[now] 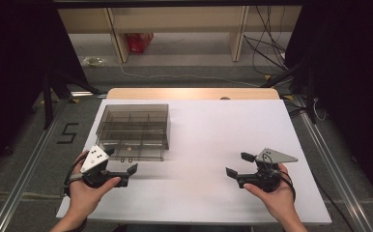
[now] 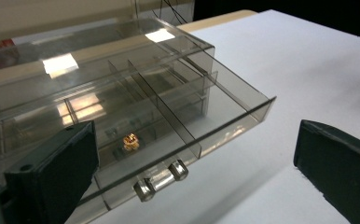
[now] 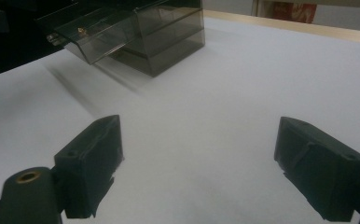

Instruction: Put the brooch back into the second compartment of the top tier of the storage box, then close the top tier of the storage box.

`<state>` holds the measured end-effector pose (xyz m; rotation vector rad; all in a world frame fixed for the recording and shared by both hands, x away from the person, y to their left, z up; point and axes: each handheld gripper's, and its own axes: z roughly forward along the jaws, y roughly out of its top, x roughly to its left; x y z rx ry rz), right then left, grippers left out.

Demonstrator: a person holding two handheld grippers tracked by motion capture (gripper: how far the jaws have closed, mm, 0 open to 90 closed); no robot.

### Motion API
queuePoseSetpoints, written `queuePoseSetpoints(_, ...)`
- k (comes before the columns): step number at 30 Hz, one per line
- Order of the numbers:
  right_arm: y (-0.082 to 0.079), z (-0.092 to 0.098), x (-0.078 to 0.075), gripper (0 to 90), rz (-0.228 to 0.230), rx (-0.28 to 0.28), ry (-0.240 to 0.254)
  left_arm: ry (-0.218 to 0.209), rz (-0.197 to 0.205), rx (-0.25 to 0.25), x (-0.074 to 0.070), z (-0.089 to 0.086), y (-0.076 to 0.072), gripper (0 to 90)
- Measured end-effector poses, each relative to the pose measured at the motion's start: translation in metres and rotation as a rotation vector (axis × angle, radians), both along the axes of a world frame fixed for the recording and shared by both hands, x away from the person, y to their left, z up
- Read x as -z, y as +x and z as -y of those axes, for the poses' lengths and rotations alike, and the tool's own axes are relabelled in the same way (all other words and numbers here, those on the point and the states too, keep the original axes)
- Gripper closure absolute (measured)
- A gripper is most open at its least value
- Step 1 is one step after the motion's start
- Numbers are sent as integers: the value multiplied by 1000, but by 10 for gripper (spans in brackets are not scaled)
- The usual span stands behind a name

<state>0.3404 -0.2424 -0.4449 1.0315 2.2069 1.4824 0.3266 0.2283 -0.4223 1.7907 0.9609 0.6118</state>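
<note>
Hovering wide open, empty, left gripper (image 1: 126, 170) near drawer (image 2: 178, 126) knob (image 2: 162, 179); right gripper (image 1: 237, 164) open, empty. Risk: jaw bumps drawer, jolts small gold piece (image 2: 130, 141).

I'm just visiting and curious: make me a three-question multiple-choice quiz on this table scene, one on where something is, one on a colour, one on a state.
1. Where does the small gold thing lie?
A. in the pulled-out drawer
B. on top of the cabinet
C. on the white sheet

2. What colour is the sheet under the smoky plastic cabinet?
A. green
B. white
C. red

3. How do the left gripper jaws stand?
A. shut on the drawer knob
B. shut on nothing
C. open, holding nothing

Answers: 1 A, it sits on the drawer's floor behind the metal knob. 2 B, the sheet is plain white. 3 C, both jaws stand wide apart, the knob untouched.
</note>
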Motion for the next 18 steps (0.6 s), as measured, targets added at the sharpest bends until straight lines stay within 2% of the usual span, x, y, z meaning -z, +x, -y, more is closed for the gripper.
queuePoseSetpoints(4, -1, 0, -1, 160, 7, -1, 6, 6, -8, -15, 0, -3, 0, 0)
queuePoseSetpoints(18, 1, 0, -1, 160, 5, 2, 7, 9, -36, -13, 4, -4, -1, 0)
